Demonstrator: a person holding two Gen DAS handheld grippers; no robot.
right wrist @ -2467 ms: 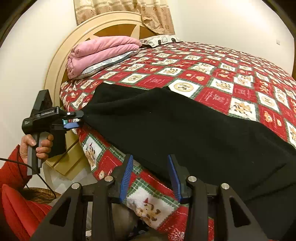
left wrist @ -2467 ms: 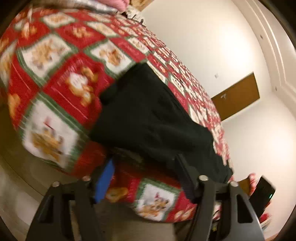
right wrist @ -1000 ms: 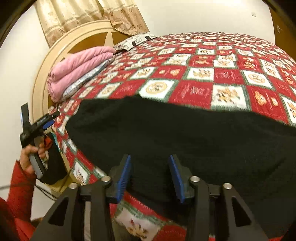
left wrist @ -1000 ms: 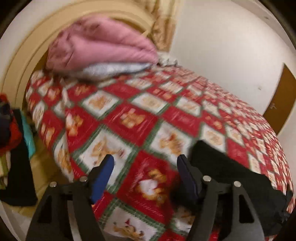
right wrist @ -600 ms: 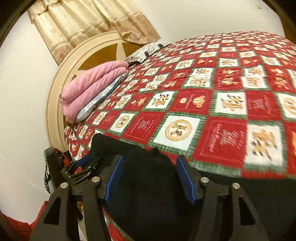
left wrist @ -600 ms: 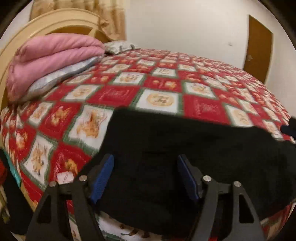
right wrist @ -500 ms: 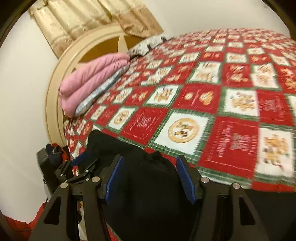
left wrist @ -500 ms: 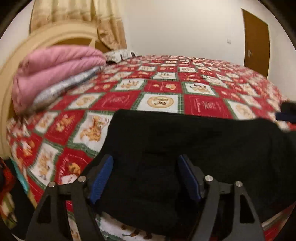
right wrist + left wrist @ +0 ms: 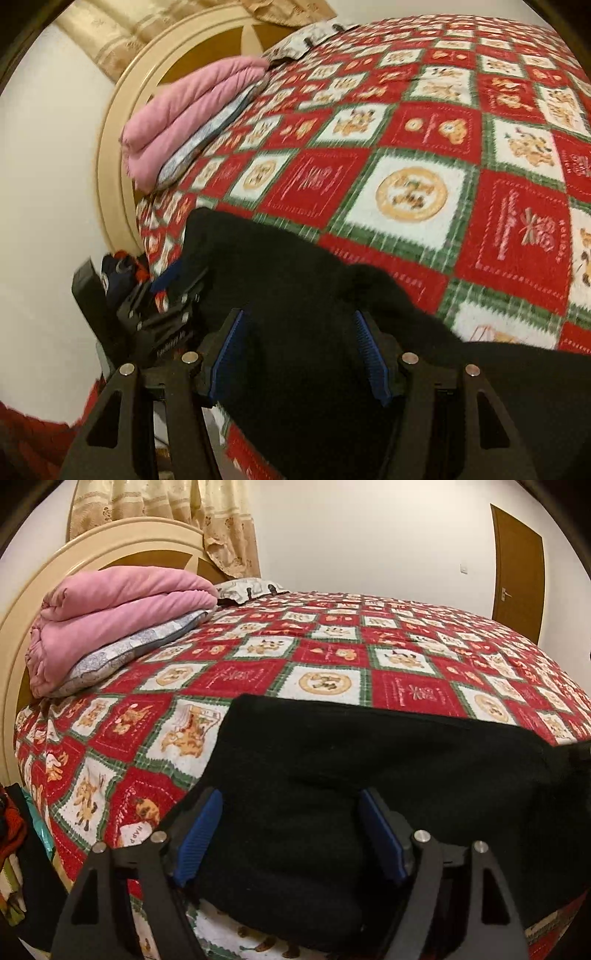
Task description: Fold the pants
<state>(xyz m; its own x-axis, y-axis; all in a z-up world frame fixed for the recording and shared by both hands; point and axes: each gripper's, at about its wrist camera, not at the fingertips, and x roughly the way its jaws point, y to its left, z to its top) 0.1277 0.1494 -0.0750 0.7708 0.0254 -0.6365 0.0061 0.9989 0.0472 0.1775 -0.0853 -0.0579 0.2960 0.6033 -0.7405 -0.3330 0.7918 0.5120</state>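
Observation:
The black pants (image 9: pixel 369 768) lie spread along the near edge of the bed, on a red, white and green patchwork quilt (image 9: pixel 332 653). My left gripper (image 9: pixel 291 830) is open, its blue pads either side of the black cloth near the pants' left end. My right gripper (image 9: pixel 301 354) is open above the black cloth (image 9: pixel 295 280) further right, and nothing is held. The left gripper also shows in the right wrist view (image 9: pixel 177 280) at the pants' left corner. The cloth's near edge hangs over the bed side.
A folded pink blanket (image 9: pixel 110 613) on a grey patterned pillow (image 9: pixel 136 650) lies by the cream round headboard (image 9: pixel 33 590). A brown door (image 9: pixel 517 572) is at the far right. Clothes (image 9: pixel 11 834) hang at the bed's left side.
My left gripper swung from the bed's corner round to face the pants' left end. My right gripper moved left along the pants, closer to the left gripper. Both stayed open.

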